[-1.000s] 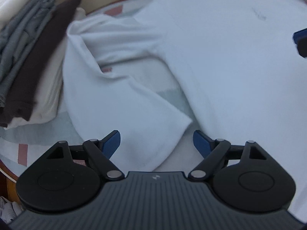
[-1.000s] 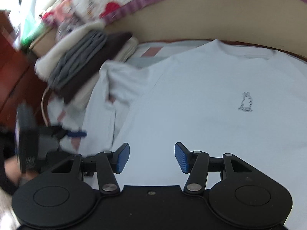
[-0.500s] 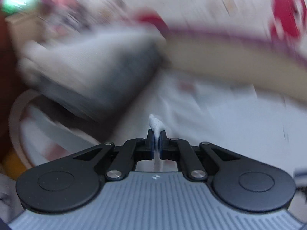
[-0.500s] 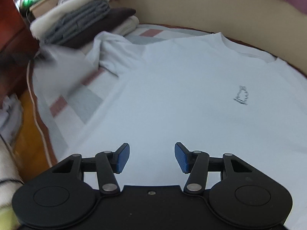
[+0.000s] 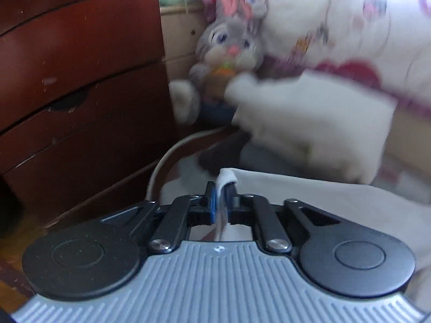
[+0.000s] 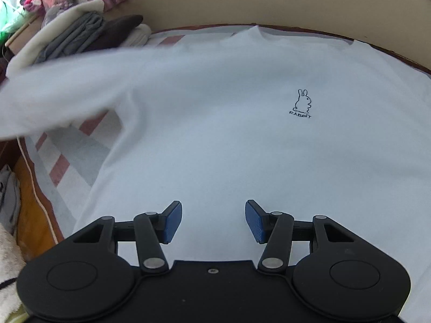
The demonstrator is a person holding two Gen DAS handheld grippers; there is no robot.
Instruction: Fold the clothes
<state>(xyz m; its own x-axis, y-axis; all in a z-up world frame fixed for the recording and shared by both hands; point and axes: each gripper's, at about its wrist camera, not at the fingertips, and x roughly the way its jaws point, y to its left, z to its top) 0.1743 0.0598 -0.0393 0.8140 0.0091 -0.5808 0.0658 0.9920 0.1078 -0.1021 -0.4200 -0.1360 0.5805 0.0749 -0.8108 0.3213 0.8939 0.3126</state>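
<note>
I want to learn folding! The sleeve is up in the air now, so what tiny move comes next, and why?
Probably swing the left gripper across and lay the sleeve over the shirt. A bit of white cloth sits between its pads while its jaws are opening, and the sleeve hangs lifted off the bed, while the shirt lies flat. The right gripper is open, empty, above the shirt.
</note>
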